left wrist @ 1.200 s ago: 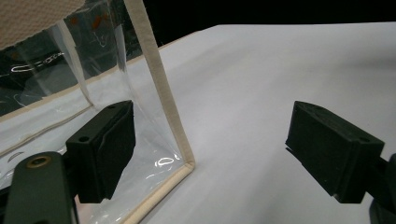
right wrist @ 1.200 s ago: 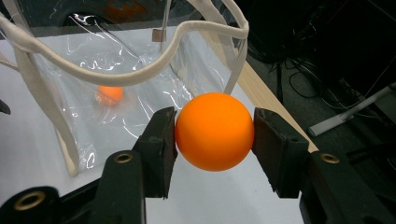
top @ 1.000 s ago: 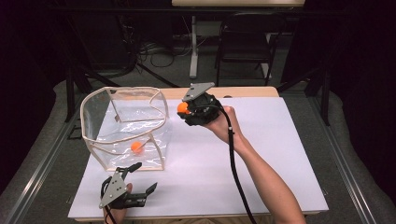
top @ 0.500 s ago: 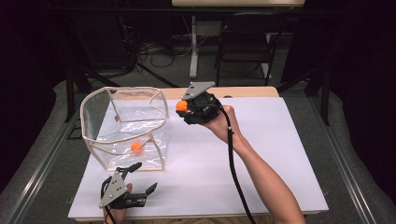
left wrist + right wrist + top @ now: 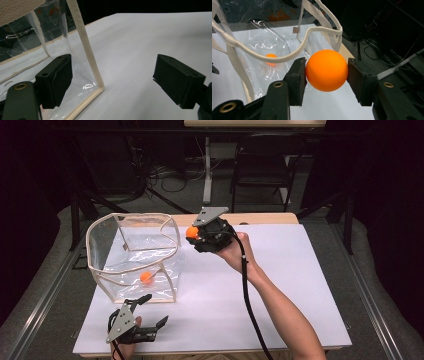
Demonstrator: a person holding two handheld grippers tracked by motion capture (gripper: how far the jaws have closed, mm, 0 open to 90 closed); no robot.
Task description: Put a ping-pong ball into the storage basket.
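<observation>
My right gripper (image 5: 194, 234) is shut on an orange ball (image 5: 191, 232), held in the air just right of the clear plastic bag's (image 5: 150, 251) cream-trimmed rim. In the right gripper view the ball (image 5: 326, 70) sits pressed between both pads, with the bag's rim (image 5: 287, 58) right behind it. A second orange ball (image 5: 146, 277) lies on the bottom of the bag, also seen through the plastic (image 5: 271, 59). My left gripper (image 5: 153, 311) rests open near the table's front edge, below the bag. Its jaws stand wide apart with the bag's lower corner (image 5: 98, 88) between them, untouched.
The white table top (image 5: 300, 285) stretches to the right of the bag. A dark chair (image 5: 265, 170) and a table leg with cables stand beyond the far edge. The right gripper's black cable (image 5: 247, 295) trails along the forearm.
The right gripper with the ball has crept slightly left toward the bag's rim. The left gripper has not moved.
</observation>
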